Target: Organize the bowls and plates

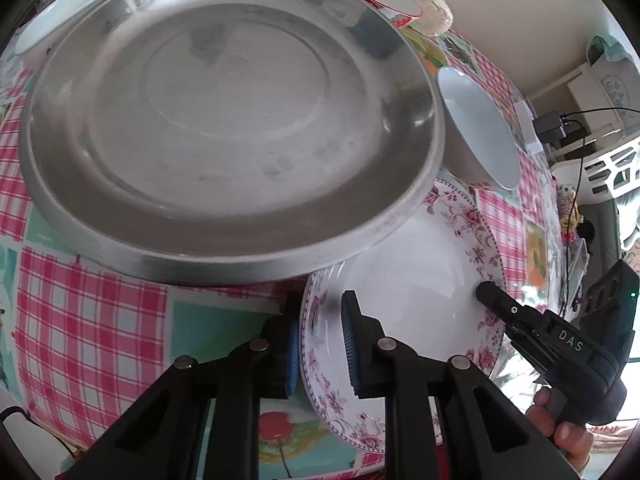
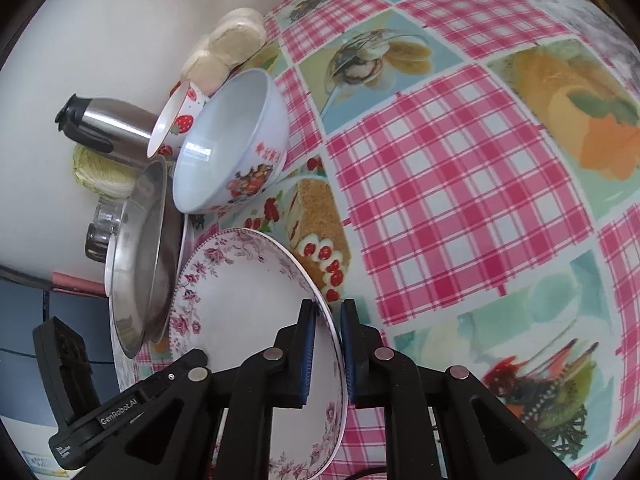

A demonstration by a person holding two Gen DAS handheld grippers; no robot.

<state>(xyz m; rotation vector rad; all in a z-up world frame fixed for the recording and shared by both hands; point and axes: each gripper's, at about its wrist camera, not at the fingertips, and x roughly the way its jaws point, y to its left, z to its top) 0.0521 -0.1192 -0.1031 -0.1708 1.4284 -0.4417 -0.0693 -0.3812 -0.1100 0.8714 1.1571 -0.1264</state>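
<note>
Both grippers pinch one floral plate (image 1: 420,272): the left gripper (image 1: 320,340) clamps its rim at 6 o'clock in the left wrist view, and the right gripper (image 2: 326,348) is pressed on the opposite rim. The plate sits on the checked cloth (image 2: 440,184), its far edge tucked under a steel tray (image 1: 224,128) at 11 o'clock, a bowl (image 1: 476,132) at 1 o'clock. The step looks like lifting it for stacking; next it must slide clear of the tray, kept level

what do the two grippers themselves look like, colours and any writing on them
Both are matte black plastic with angular linkage arms and round silver pivot pins. The left gripper and right gripper have flat fingers lined with ribbed blue pads. White lettering shows on the sides: "DAS" on the right, "GenRobot.AI" on the left.
</note>
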